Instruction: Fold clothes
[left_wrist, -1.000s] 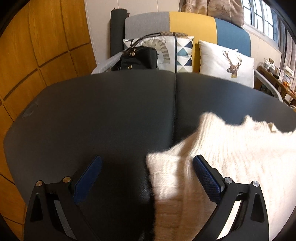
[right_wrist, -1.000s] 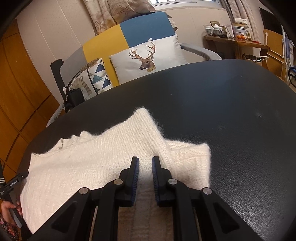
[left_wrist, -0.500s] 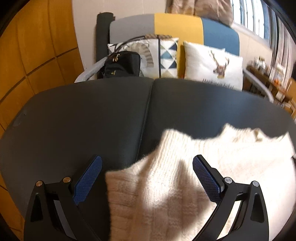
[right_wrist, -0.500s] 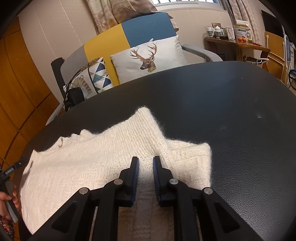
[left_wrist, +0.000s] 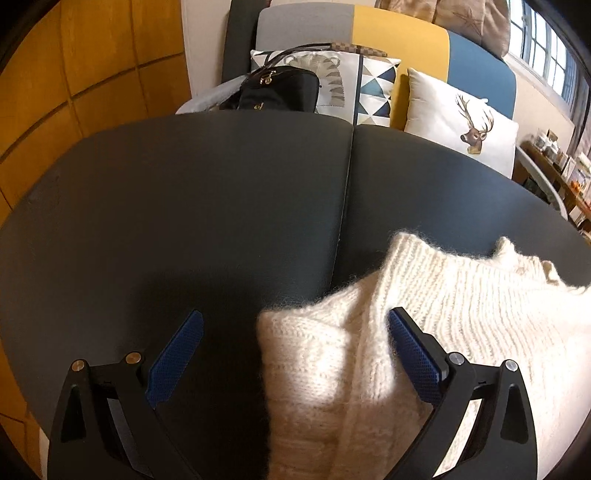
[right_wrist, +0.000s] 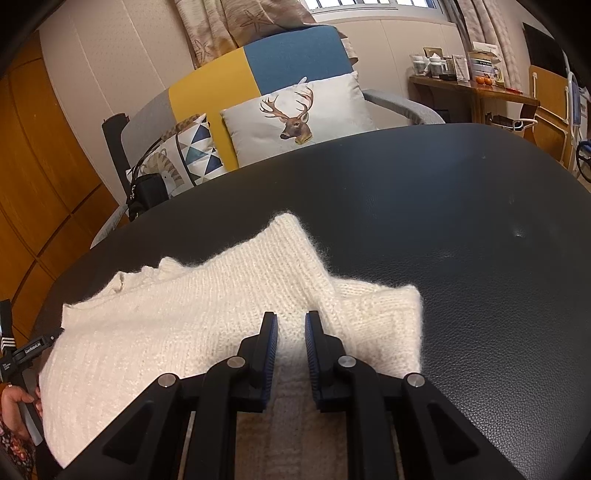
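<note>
Cream knitted sweater (right_wrist: 207, 325), partly folded, lying on black leather table (right_wrist: 461, 229); left gripper (left_wrist: 291, 332) spread wide over its near corner, right gripper (right_wrist: 290, 325) nearly closed above a fold, a slim gap showing, seemingly not pinching the knit; deer cushion (right_wrist: 299, 114) behind.

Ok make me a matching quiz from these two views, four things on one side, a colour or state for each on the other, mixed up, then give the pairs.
Things:
1. sweater
2. left gripper
3. right gripper
4. handbag

Colour or state:
A. black
B. jaws wide open
C. cream knit, lying on the dark table
D. jaws nearly closed, a narrow gap between them

Pairs: 1-C, 2-B, 3-D, 4-A
</note>
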